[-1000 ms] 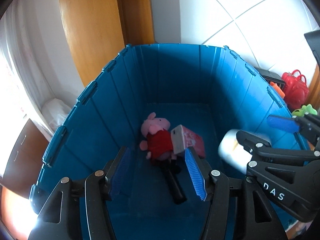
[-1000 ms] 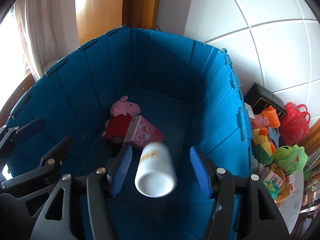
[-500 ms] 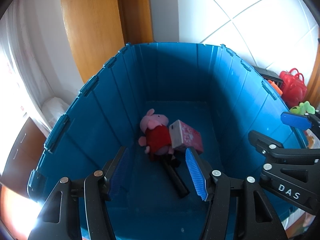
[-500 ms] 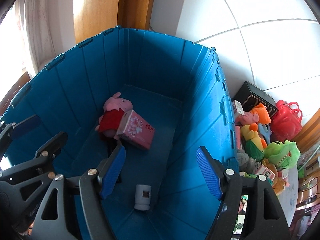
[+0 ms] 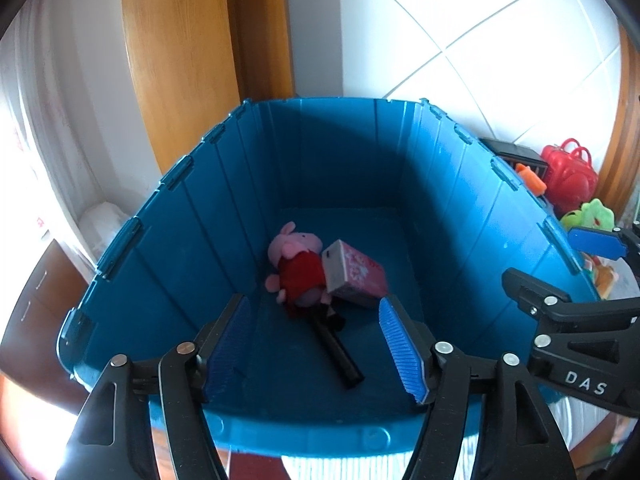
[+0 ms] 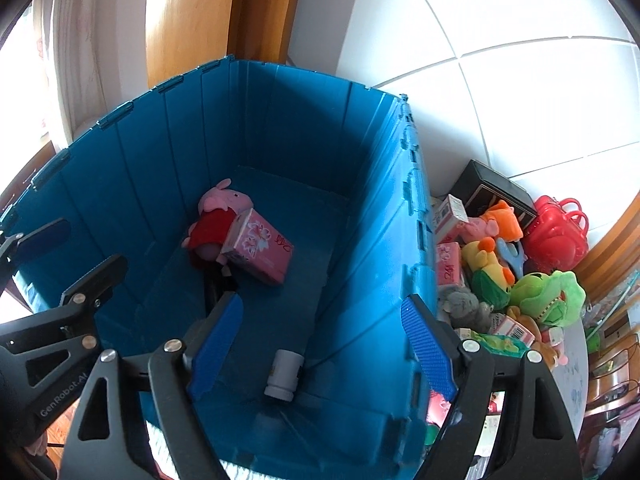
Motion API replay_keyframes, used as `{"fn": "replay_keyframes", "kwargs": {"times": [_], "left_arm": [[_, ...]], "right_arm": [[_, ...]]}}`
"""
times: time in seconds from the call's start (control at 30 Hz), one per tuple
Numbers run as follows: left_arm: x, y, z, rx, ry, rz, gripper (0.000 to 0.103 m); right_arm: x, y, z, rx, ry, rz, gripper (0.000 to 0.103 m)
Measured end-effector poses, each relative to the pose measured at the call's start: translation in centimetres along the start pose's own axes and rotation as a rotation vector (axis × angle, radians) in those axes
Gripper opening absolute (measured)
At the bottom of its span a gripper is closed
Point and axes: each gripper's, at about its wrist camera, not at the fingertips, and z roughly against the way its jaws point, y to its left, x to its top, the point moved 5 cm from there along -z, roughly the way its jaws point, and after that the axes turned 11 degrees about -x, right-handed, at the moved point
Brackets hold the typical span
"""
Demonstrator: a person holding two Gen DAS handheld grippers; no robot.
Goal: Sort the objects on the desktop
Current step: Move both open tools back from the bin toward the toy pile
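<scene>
A deep blue bin fills both views. On its floor lie a pink pig plush in red, a pink tissue pack and a black stick. A white bottle lies in the bin's near corner. My left gripper hovers over the near rim with its jaws opening and nothing between them. My right gripper hangs above the bottle, jaws opening, holding nothing.
To the right of the bin lies a heap of toys: a red plastic bag, a green plush, a yellow and orange plush, a black box and small packs. A wooden door frame and tiled wall stand behind.
The white bottle left my right gripper's jaws and dropped to the bin floor. Both grippers opened wider and drew back from the bin.
</scene>
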Motion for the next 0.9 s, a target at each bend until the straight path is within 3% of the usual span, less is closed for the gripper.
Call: {"fn": "replay_keyframes", "kwargs": {"times": [0.47,0.9], "left_arm": [[-0.4,-5.0,3.1,-0.009,-0.063,-0.032,0.073],[-1.2,-14.8,4.5,-0.018,-0.083,-0.086,0.073]], "right_arm": [[-2.6,-5.0,3.7,0.013,-0.071,-0.051,0.086],[-7.6,-14.1,4.2,0.017,-0.078,-0.12,0.087]]}}
